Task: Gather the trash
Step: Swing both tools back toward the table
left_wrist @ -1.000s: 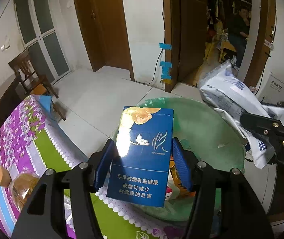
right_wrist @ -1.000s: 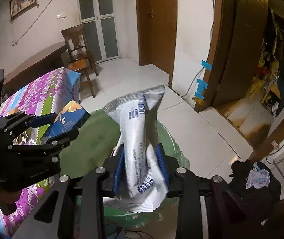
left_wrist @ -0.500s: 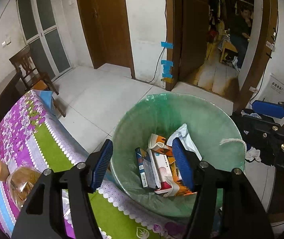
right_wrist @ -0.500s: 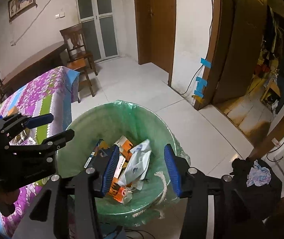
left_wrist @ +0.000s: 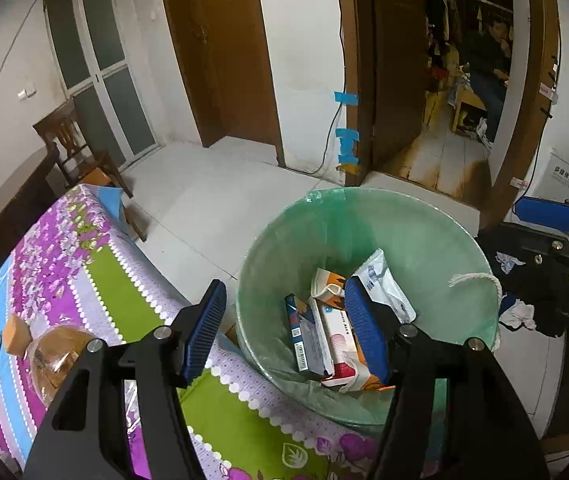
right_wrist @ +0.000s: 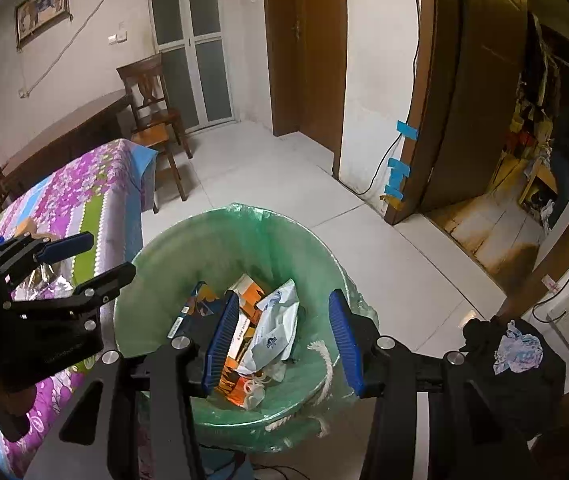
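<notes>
Green translucent plastic lines the round trash bin, which stands on the pale tiled floor just beside the corner of the worktop with its purple, green and blue flowered cloth. Inside the bin lies the collected trash: a dark blue cigarette pack on its edge at the left, a white and red carton next to it, an orange and white box behind, and a crumpled white wrapper with blue print leaning at the right; a white cord hangs over the rim. Left claw is held over the bin's near rim, pointing down into it, its blue pads apart with nothing between them. Right claw hovers over the bin from the other side, likewise angled down; its jaws have just been opening and stand apart, empty, with the white wrapper lying in the bin below the gap. A clear bag of bread rests on the worktop near the left claw.
</notes>
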Available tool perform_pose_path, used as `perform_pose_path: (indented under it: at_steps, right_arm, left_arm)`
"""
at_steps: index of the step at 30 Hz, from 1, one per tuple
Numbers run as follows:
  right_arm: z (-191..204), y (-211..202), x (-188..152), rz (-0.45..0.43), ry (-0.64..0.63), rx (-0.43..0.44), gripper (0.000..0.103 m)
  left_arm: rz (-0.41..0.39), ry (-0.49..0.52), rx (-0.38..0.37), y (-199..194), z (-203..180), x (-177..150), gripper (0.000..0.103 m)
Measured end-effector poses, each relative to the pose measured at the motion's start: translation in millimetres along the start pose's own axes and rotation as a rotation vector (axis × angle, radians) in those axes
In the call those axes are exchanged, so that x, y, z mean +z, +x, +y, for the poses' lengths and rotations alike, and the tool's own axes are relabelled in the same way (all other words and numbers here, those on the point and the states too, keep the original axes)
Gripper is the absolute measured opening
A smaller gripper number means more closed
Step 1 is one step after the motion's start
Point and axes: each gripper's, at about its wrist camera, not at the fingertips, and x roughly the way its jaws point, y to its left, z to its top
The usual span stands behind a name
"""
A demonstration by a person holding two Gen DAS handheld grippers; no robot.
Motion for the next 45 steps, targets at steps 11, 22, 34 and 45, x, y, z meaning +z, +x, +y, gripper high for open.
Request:
perform_pose_path:
  at_steps: [11, 22, 34, 45]
  right_arm:
    - [12, -36, -14, -0.188, 0.052, -0.037, 0.058]
    - [45, -58, -31, -0.271, 0.030, -0.008, 0.063]
    - [97, -60, -47, -0.322, -0.053, 0.008, 0.070]
    - [180, -51, -72, -0.308, -0.199, 0.112, 0.078]
  left_arm:
    - [-0.077, -0.017, 0.066, -24, 6, -12, 0.068]
    - [-0.119, -0.068, 0.118, -52, 29, -37, 0.072]
    - [-0.100, -0.161, 0.179, -77, 73, -82, 0.078]
    - [-0.072, -0.353, 0.228, -124, 150, -146, 0.081]
